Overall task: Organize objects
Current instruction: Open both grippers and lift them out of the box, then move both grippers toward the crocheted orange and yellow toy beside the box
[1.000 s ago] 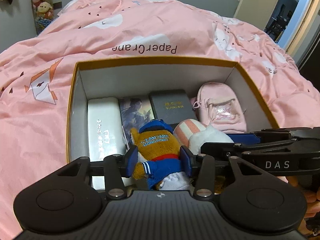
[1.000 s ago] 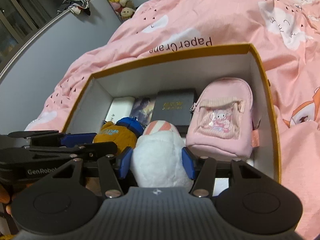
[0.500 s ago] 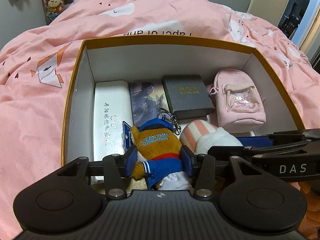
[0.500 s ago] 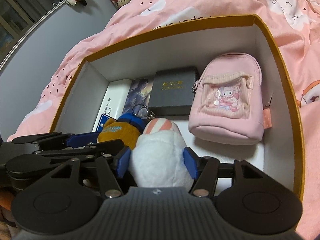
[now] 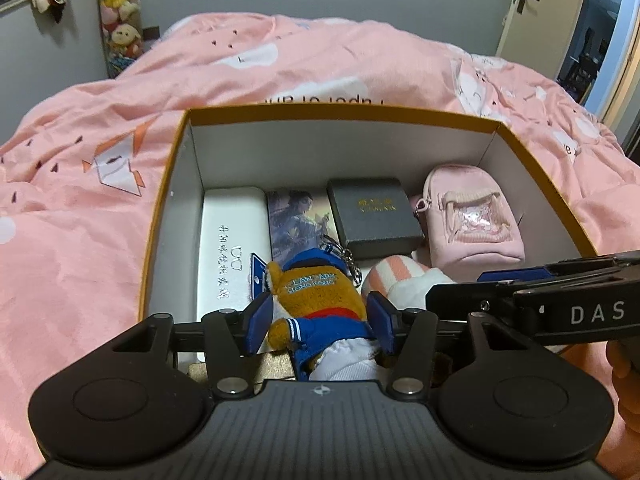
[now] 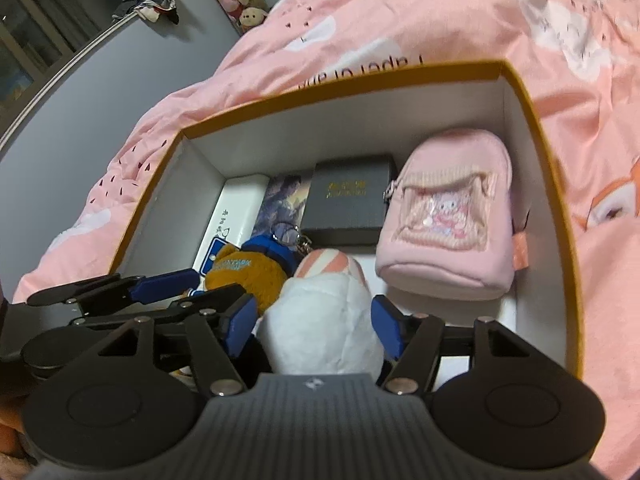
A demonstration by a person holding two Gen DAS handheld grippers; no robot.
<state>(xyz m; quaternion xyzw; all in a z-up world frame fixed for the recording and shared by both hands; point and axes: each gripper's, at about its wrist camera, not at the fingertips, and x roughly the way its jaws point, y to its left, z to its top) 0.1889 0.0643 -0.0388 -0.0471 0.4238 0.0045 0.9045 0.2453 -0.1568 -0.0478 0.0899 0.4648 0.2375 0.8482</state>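
A gold-rimmed cardboard box (image 5: 168, 184) (image 6: 560, 208) lies open on the pink bed. My left gripper (image 5: 320, 324) is shut on a brown bear plush in blue clothes (image 5: 316, 300), held low over the box's near side. My right gripper (image 6: 312, 324) is shut on a white and pink-striped plush (image 6: 324, 320), right beside the bear (image 6: 248, 268). Inside the box lie a white case (image 5: 232, 240), a picture card (image 5: 300, 220), a dark box (image 5: 372, 212) (image 6: 348, 204) and a pink mini backpack (image 5: 472, 220) (image 6: 448, 224).
The pink duvet (image 5: 80, 220) surrounds the box on all sides. Stuffed toys (image 5: 120, 20) hang on the far wall at the left. A door (image 5: 536, 4) stands open at the far right. Bare white box floor (image 6: 532, 312) shows in front of the backpack.
Both grippers have moved toward the box with their plush toys and now sit lower; the box's contents fill more of both views. Nothing was let go.
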